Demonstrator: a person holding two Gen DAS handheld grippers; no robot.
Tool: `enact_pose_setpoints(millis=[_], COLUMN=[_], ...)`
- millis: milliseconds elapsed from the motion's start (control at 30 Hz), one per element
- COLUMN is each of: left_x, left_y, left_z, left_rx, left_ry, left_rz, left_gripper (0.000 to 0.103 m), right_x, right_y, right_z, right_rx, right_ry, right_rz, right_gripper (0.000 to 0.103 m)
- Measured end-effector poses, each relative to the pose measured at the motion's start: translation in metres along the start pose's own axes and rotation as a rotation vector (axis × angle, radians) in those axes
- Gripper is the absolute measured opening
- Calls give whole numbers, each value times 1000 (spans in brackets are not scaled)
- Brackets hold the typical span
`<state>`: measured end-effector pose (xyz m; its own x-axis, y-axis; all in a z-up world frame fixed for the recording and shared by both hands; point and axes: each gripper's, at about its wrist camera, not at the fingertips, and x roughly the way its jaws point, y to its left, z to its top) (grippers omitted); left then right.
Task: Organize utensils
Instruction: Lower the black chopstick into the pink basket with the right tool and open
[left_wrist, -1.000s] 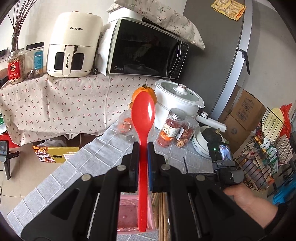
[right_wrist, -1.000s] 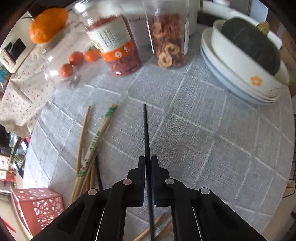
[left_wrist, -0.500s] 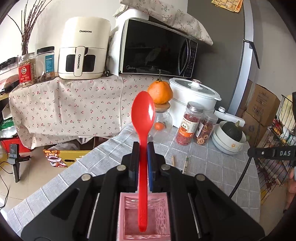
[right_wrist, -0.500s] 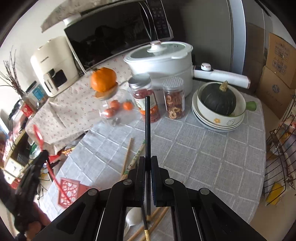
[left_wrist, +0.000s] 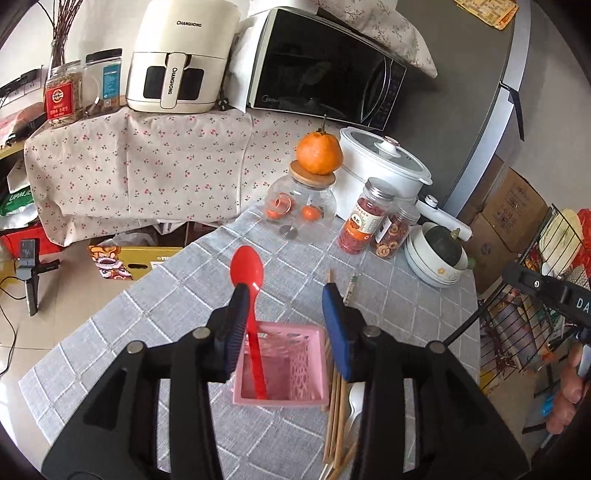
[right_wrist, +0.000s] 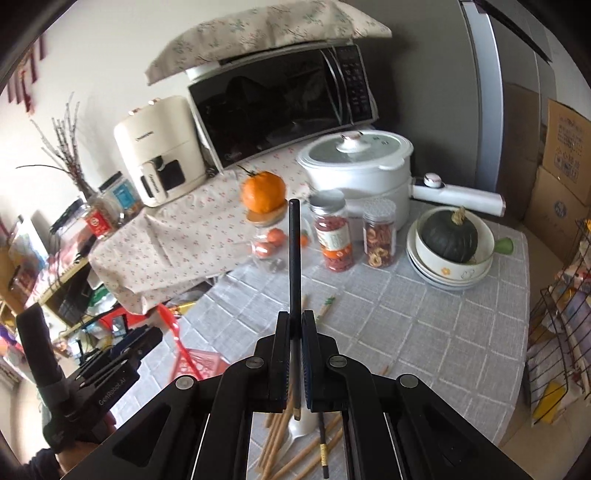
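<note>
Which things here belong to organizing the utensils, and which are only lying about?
Job: red spoon, pink holder, black chopstick in the right hand-held gripper, wooden chopsticks, white spoon.

Lying about: orange, jars, pot, pumpkin, microwave.

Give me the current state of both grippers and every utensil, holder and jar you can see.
left gripper: open, spoon released
red spoon: standing in holder, leaning on left finger
pink utensil holder: upright, holding only the spoon
right gripper: shut on black chopstick
black chopstick: held upright
wooden chopsticks: loose on tablecloth
white spoon: lying on tablecloth
glass jar: lidded, orange on top
</note>
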<state>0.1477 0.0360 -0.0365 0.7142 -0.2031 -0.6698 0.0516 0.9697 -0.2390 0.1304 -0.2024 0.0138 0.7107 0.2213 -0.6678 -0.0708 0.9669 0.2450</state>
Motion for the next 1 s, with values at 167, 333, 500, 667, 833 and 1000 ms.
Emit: enact_pose_setpoints(millis=[167, 333, 500, 667, 833, 1000], left_x=[-32, -38, -28, -21, -18, -12], left_y=[4, 20, 38, 46, 53, 59], left_z=[6, 1, -4, -10, -14, -18], left_rx=[17, -33, -87, -104, -112, -130], left_ry=[27, 99, 160, 238, 266, 298], left_rz=[71, 189, 213, 177, 196, 192], left_gripper=[66, 74, 75, 80, 80, 80], right_x=[-19, -30, -18, 23, 58, 79], right_y=[16, 37, 63, 76, 84, 87], right_z=[11, 22, 26, 21, 11, 5], right_rx=[-8, -11, -30, -23, -39, -57], right_ry=[-36, -72, -79, -30, 53, 112], right_rz=[85, 181, 235, 220, 189, 168], right_gripper=[5, 6, 6, 6, 6, 6])
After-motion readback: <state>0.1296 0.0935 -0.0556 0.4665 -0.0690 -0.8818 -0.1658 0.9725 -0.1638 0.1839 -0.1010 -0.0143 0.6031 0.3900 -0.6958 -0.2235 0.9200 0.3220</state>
